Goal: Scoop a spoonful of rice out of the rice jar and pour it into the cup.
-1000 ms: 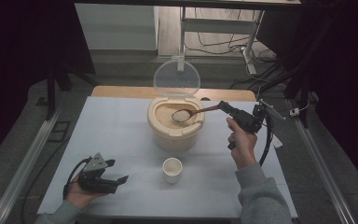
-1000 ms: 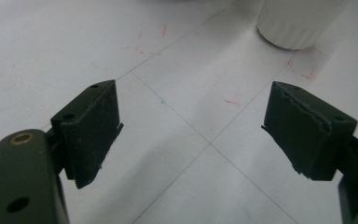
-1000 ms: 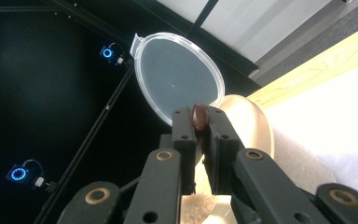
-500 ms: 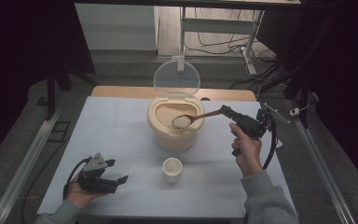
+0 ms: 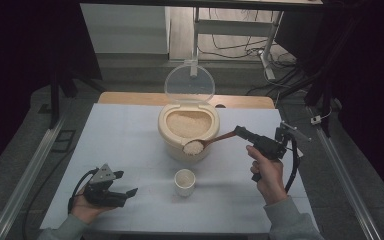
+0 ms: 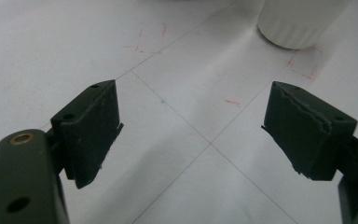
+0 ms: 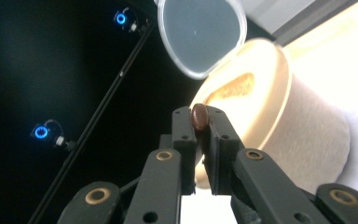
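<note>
A cream rice container (image 5: 189,131) with its clear lid (image 5: 189,83) raised stands mid-table, full of rice. My right gripper (image 5: 241,132) is shut on the handle of a brown wooden spoon (image 5: 214,140); the spoon's bowl, heaped with rice (image 5: 193,147), hangs over the container's front rim, above and behind a small white cup (image 5: 184,181). In the right gripper view the spoon handle's end (image 7: 199,115) sits pinched between the jaws, beside the container (image 7: 279,121). My left gripper (image 5: 130,192) rests open on the table at the front left, with nothing between its jaws; the cup's base (image 6: 298,21) lies ahead of it.
The white table (image 5: 125,135) carries thin grid lines and red marks (image 6: 233,101). A wooden strip (image 5: 130,98) runs along its far edge. Metal rails (image 5: 30,165) flank the table. Beyond it stand a desk frame (image 5: 230,25) and floor cables (image 5: 240,50).
My right gripper has drawn the spoon out of the container towards the front, so the rice-filled bowl now hangs over the front rim. The left gripper has stayed put.
</note>
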`<state>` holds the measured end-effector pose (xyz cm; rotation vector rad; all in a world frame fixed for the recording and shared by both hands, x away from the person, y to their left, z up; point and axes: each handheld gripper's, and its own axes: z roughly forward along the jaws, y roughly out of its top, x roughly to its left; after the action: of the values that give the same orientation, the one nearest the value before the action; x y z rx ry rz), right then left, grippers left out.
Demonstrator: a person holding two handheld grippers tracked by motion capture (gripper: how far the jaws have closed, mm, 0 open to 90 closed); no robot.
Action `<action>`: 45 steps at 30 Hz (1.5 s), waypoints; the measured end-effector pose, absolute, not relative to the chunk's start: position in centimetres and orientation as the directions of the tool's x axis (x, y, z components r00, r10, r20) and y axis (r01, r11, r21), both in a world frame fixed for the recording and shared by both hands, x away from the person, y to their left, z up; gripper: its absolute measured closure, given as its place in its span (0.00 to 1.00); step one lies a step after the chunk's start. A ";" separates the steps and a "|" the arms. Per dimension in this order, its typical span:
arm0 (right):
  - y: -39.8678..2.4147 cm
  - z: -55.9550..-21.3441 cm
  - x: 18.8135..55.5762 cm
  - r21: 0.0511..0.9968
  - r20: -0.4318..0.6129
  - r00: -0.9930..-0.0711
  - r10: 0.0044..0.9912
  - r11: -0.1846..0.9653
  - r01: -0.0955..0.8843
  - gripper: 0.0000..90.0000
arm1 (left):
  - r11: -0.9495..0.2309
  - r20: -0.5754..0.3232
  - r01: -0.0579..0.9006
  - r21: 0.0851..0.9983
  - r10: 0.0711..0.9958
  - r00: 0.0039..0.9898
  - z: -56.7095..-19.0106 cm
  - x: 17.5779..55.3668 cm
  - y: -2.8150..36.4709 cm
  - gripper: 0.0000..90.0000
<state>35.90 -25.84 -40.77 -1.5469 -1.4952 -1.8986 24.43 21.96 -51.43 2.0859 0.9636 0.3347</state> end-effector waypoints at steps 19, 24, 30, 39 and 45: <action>-24.9 -44.3 34.5 0.516 0.826 -0.369 0.425 -0.309 0.799 0.92 | -0.401 -0.084 0.524 0.751 0.729 0.679 -51.5 24.5 21.9 0.20; -24.8 -44.4 34.6 0.529 0.809 -0.372 0.455 -0.289 0.798 0.92 | -0.402 -0.086 0.526 0.750 0.729 0.679 -51.6 24.5 21.9 0.20; -24.5 -44.2 34.6 0.556 0.779 -0.390 0.491 -0.255 0.791 0.92 | -0.401 -0.088 0.527 0.749 0.729 0.679 -51.6 24.5 21.9 0.20; -23.9 -43.3 34.7 0.608 0.725 -0.423 0.544 -0.216 0.764 0.92 | -0.403 -0.086 0.527 0.748 0.729 0.679 -51.6 24.5 22.0 0.20; -23.6 -42.8 34.7 0.636 0.694 -0.445 0.566 -0.193 0.747 0.92 | -0.404 -0.086 0.527 0.748 0.728 0.680 -51.6 24.6 22.0 0.20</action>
<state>34.66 -23.57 -42.80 -1.5592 -1.8859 -1.7064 24.56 21.98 -51.65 2.1013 0.9626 0.3246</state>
